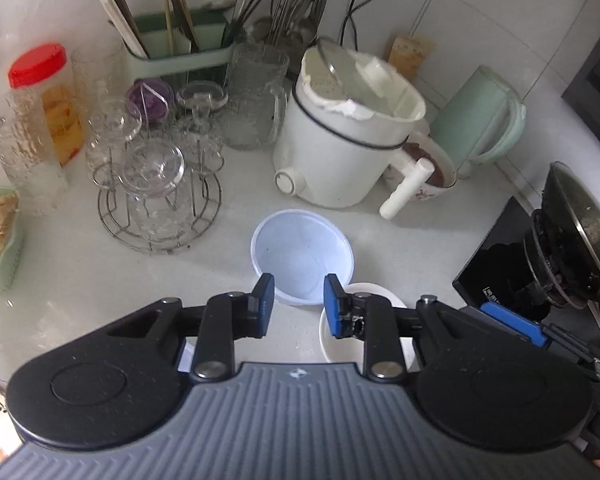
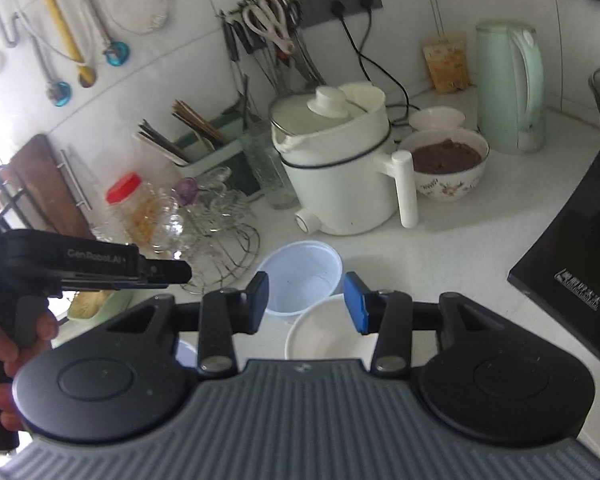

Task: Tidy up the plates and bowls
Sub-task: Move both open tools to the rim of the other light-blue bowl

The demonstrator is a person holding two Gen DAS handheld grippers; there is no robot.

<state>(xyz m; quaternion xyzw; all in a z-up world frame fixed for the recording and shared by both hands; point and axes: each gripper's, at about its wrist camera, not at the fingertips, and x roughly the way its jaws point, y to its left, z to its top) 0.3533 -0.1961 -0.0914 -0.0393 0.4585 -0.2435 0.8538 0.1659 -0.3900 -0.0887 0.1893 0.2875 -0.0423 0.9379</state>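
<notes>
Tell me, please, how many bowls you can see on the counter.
4. A pale blue plastic bowl mid-counter; a white bowl touching its near side; a floral bowl of brown food beside the white cooker; a small white bowl behind it. Others may be hidden.

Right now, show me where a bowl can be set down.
Bare counter lies between the translucent blue plastic bowl, the white electric pot and the black cooktop. Crowded: the wire rack of glasses on the left.

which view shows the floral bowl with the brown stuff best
The right wrist view: the floral bowl shows whole, with its brown filling and printed side. In the left wrist view, only a sliver peeks out behind the white pot's handle.
</notes>
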